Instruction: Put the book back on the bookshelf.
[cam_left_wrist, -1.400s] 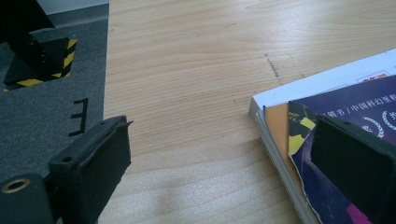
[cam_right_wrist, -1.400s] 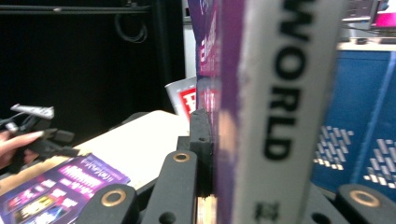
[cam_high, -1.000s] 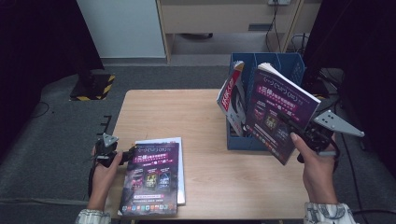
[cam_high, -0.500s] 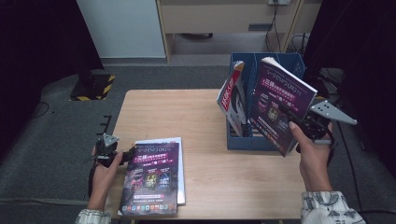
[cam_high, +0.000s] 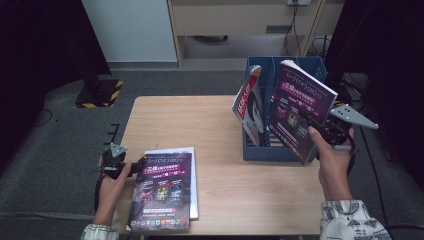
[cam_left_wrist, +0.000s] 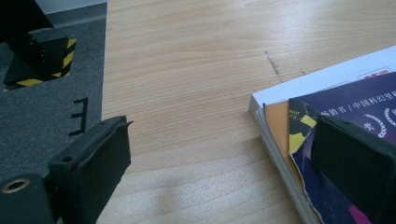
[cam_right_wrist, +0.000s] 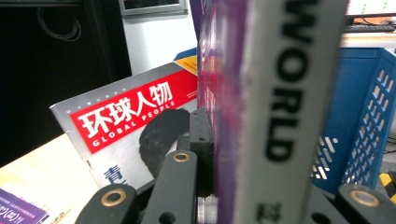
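Leftward and lower, the purple magazine (cam_high: 299, 111) is being carried by the clenched right claw (cam_high: 314, 129), probably into the blue bin (cam_high: 280, 150); the left claw (cam_left_wrist: 219, 172) is being kept released.

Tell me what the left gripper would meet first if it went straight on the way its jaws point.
Probably nothing soon: the left gripper, jaws open, points along the bare wooden table. The stacked purple-covered magazines lie just beside that line, under one jaw, so their white corner might be grazed; depth is unclear.
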